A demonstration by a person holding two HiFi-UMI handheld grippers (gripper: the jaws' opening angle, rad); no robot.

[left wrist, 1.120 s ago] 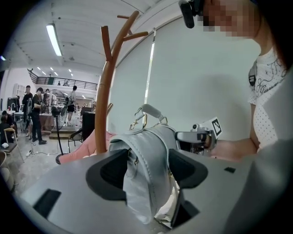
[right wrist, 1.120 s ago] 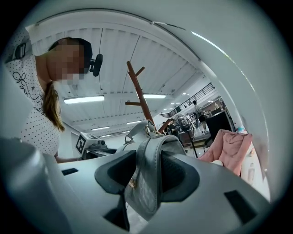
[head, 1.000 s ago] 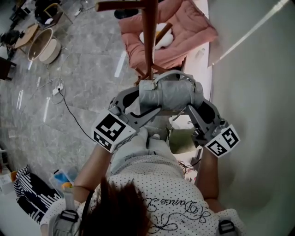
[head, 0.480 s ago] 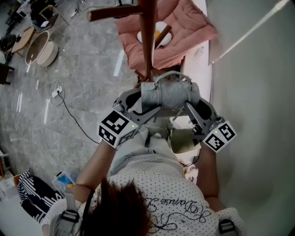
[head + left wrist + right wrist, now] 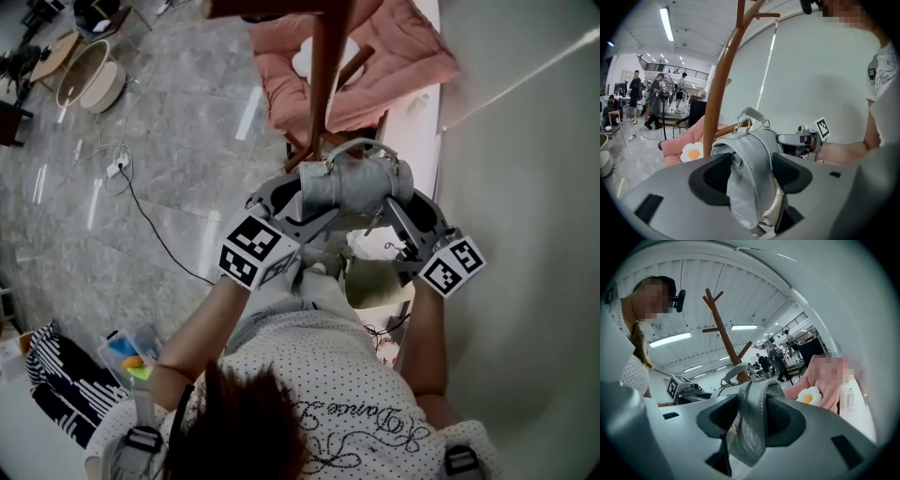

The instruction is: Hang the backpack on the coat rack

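Just beside the coat rack [image 5: 323,84] pole sits the grey backpack [image 5: 352,183], held up between both grippers. The left gripper [image 5: 751,171] is clamped on one end. The right gripper [image 5: 752,416] has its jaws opening, pads touching the other end.

The head view looks steeply down from above the person. Each gripper view sits very close to the backpack [image 5: 751,180], looking from opposite sides. All three show the coat rack [image 5: 322,84].
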